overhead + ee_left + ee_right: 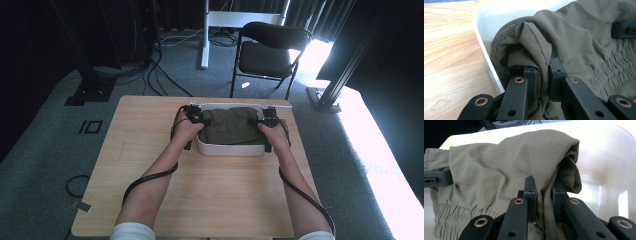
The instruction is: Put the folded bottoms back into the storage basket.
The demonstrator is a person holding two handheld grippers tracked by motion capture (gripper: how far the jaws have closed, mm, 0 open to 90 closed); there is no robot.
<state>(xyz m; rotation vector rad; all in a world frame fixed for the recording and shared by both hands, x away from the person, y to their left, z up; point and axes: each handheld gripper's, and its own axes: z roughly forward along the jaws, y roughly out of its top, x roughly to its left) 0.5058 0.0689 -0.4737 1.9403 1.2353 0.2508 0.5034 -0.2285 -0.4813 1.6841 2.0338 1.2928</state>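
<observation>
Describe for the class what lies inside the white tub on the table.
The white tub holds a folded olive-green garment with an elastic band. The left gripper and right gripper each pinch a fold of it. The cloth hides whatever lies beneath.

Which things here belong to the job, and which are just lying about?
In the job:
- folded olive-green fabric garment
- white plastic tub holding it
- left gripper, jaws shut on the garment
- right gripper, jaws shut on it too

Lying about:
- black folding chair
- black floor cables
</observation>
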